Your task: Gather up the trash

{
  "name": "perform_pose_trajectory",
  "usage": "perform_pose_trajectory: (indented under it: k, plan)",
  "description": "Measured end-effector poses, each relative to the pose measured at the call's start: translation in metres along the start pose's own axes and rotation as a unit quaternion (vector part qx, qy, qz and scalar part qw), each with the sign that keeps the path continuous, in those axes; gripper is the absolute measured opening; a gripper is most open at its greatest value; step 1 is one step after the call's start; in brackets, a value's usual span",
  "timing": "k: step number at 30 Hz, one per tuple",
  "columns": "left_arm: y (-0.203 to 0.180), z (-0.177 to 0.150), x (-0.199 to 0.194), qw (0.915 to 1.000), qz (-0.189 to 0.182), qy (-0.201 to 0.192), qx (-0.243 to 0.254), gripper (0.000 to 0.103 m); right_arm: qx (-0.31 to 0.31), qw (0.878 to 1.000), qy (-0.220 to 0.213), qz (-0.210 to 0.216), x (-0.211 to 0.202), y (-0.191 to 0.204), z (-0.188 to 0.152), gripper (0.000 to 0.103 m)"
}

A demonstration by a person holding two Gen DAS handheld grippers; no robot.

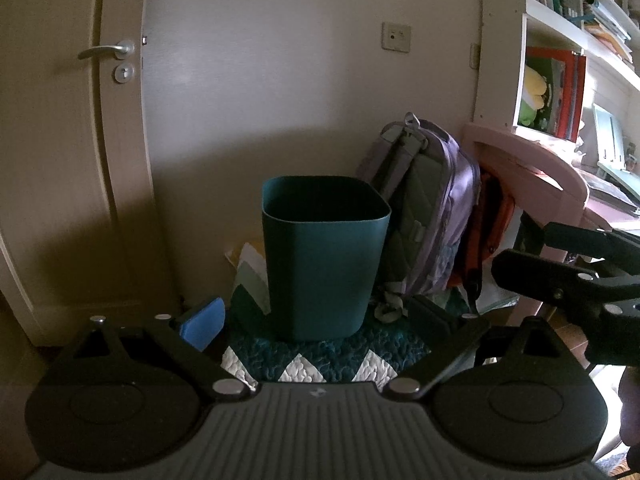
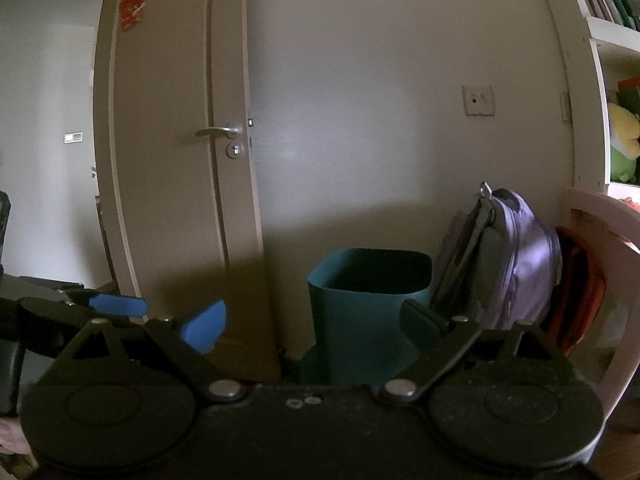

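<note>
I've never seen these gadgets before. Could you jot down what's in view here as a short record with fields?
Bin: teal bin, upright on a patterned rug, open top, inside too dark to see
Beside bin: purple backpack to its right, against the wall
Behind: closed door
Left hand-held gripper: open, empty, facing the bin
Right hand-held gripper: open, empty
Trash: none visible

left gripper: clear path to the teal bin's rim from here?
Probably yes. The left gripper is open, holds nothing, and faces the teal bin head-on with nothing between them. The purple backpack leans beside the bin, off the line.
</note>
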State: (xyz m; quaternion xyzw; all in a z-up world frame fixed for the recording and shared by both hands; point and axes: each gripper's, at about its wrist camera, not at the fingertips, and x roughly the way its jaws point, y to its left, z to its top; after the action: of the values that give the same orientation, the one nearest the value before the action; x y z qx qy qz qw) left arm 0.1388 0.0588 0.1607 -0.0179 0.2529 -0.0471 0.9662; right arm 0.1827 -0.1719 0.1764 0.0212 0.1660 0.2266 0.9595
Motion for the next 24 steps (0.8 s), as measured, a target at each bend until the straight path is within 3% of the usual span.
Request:
perform_pose_trajectory:
  k: [24]
  plan:
    - [0.001, -0.007, -0.015, 0.9998, -0.016, -0.011, -0.004, 0.099, 0.008, 1.000, 0.000, -0.008, -0.007, 0.000, -0.004, 0.094]
